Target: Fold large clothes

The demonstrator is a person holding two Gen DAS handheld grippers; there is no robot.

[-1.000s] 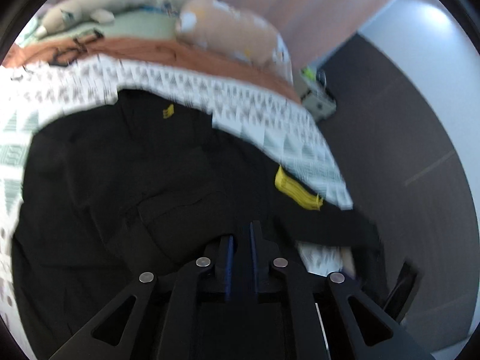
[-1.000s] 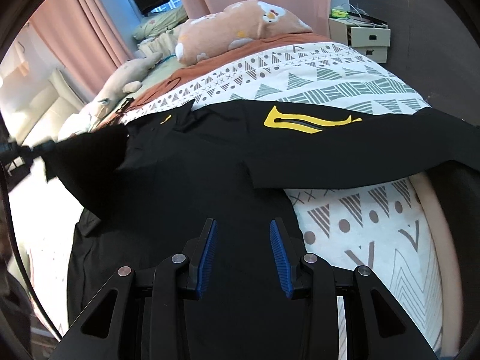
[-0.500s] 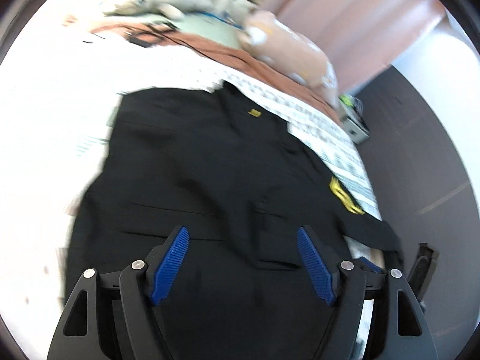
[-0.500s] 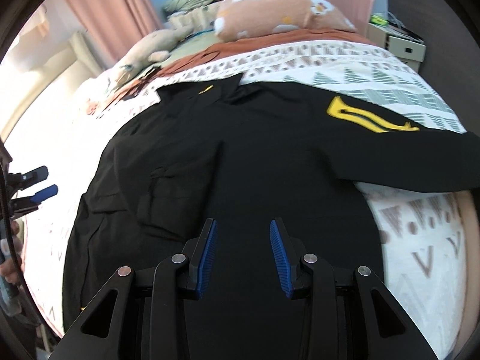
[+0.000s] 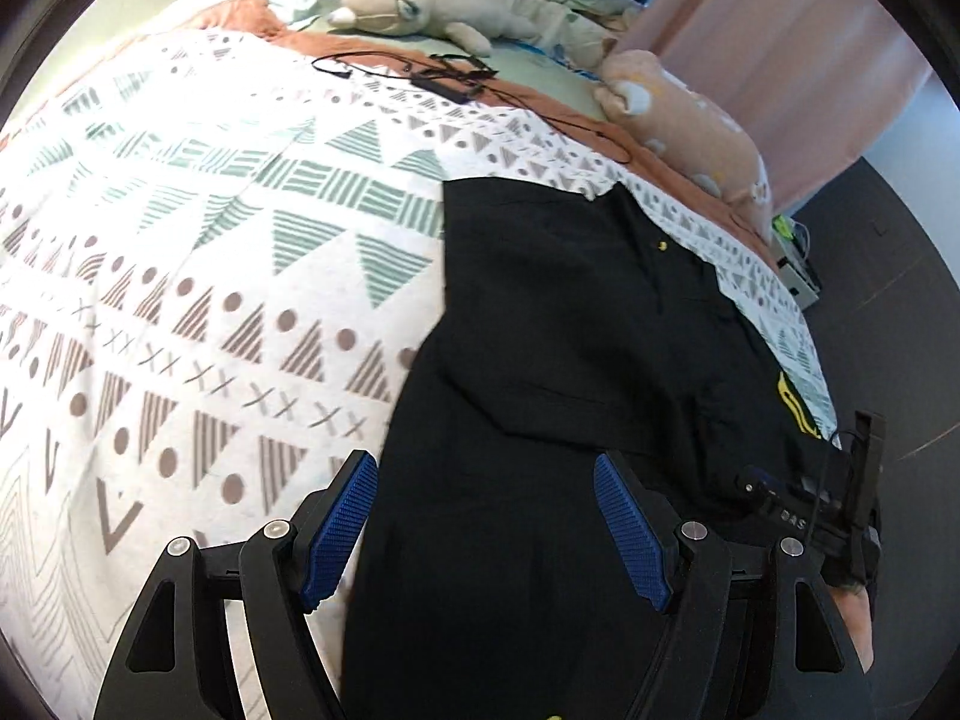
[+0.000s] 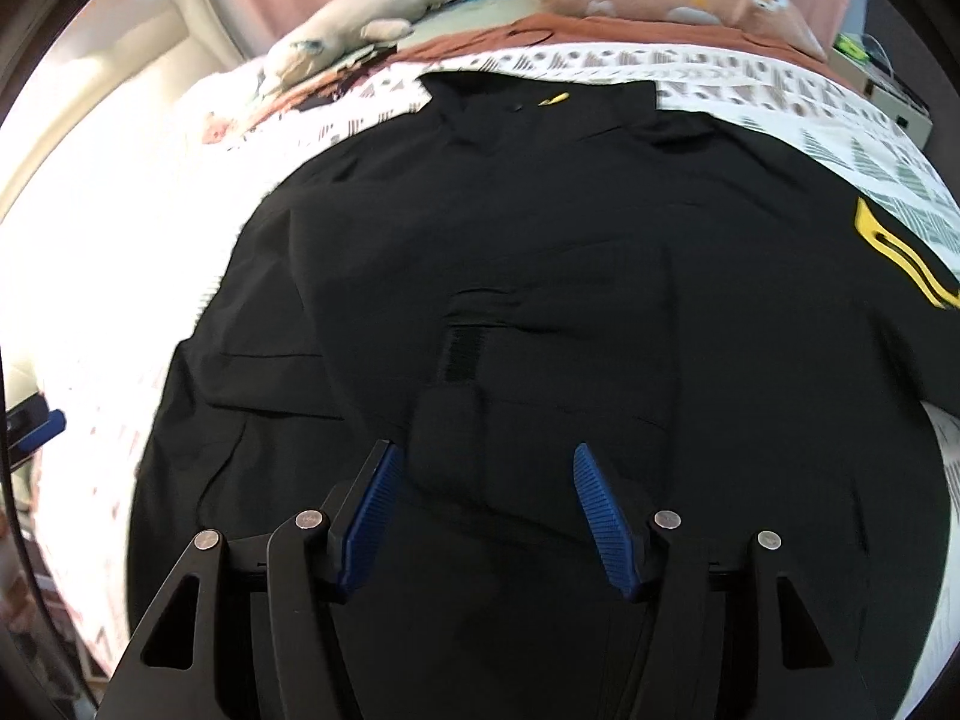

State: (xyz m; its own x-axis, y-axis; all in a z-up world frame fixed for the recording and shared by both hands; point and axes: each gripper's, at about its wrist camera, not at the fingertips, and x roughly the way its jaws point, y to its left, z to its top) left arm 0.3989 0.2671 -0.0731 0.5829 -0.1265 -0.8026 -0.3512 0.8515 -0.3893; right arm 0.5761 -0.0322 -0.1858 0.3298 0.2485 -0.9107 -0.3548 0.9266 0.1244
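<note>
A black jacket (image 6: 540, 252) lies spread flat on the bed, over a white bedspread (image 5: 198, 276) printed with green and brown triangles, dots and crosses; its collar points toward the far end, where a small yellow tag (image 6: 553, 98) shows. A yellow stripe mark (image 6: 894, 252) sits on the sleeve that stretches out to the right, and one sleeve is folded in across the front, its cuff lying just ahead of the right tongs (image 6: 483, 504). Those tongs are spread apart and hold nothing — they hang over the lower middle of the jacket. The left tongs (image 5: 483, 525) are also spread wide and empty, poised over the jacket's left edge, the left finger above the bedspread and the right finger above black cloth. At the head of the bed lie a beige plush toy (image 5: 414, 12), a pink plush toy (image 5: 684, 126) and a black cable (image 5: 444, 75) on an orange sheet.
</note>
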